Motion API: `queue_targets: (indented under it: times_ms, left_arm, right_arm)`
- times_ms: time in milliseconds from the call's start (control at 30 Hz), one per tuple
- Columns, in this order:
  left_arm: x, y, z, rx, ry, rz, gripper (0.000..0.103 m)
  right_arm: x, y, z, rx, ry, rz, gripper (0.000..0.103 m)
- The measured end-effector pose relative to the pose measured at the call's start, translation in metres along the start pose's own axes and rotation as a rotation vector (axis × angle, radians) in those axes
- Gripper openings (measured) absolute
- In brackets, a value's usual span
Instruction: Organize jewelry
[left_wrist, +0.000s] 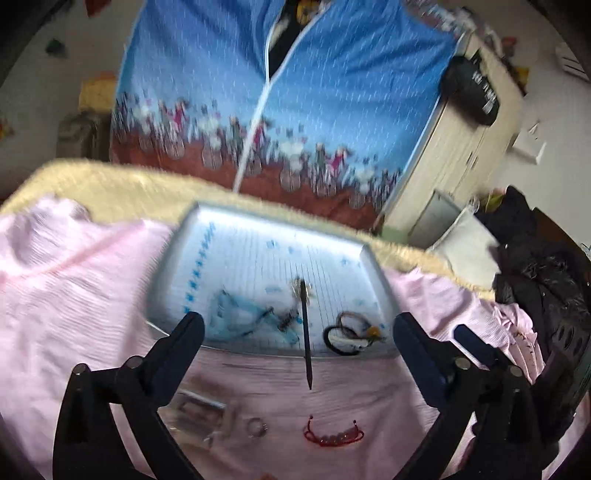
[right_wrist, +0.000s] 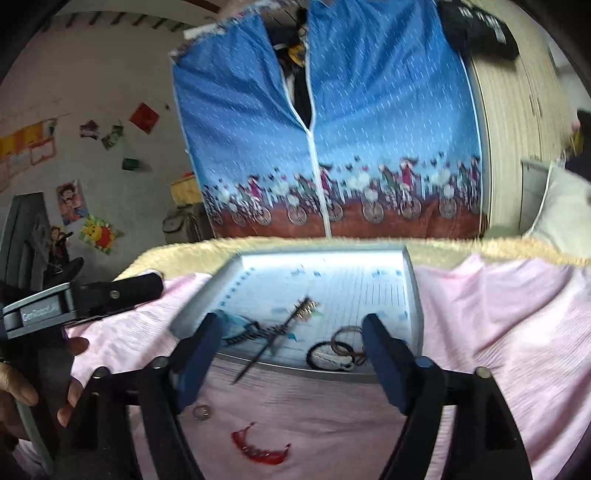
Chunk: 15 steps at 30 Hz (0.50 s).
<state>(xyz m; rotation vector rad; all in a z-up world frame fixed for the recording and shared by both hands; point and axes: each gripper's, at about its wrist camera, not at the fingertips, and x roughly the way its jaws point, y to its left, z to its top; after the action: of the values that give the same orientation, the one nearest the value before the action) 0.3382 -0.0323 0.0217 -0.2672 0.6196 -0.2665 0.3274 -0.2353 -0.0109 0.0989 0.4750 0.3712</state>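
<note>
A grey tray lies on the pink cloth. In it are a blue clip, dark hair ties and a black hair stick whose tip overhangs the near rim. Nearer me on the cloth lie a red bead bracelet, a silver ring and a clear clasp-like piece. My left gripper is open just short of the tray, with nothing in it. My right gripper is also open and holds nothing.
The pink cloth covers a fluffy cream blanket. A blue patterned curtain hangs behind. Dark clothes pile at the right. A hand holds the left gripper's body at the left of the right wrist view.
</note>
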Motion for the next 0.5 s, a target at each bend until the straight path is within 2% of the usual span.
queue_targets:
  times_ms: [67, 167, 400, 500]
  left_arm:
    - [-0.031, -0.003, 0.0, 0.014, -0.064, 0.011, 0.101]
    - [-0.068, -0.008, -0.002, 0.043, -0.139, 0.038, 0.101]
    - [-0.135, -0.018, -0.024, 0.107, -0.28, 0.077, 0.101]
    - [-0.151, -0.02, -0.04, 0.116, -0.295, 0.074, 0.101]
  right_arm:
    - [-0.022, 0.01, 0.005, -0.017, -0.041, 0.007, 0.094]
    - [-0.051, 0.02, 0.01, -0.019, -0.093, 0.023, 0.103]
    - [-0.106, 0.035, -0.005, 0.004, -0.159, 0.083, 0.103]
    - [-0.127, 0.039, -0.011, 0.012, -0.191, 0.086, 0.103]
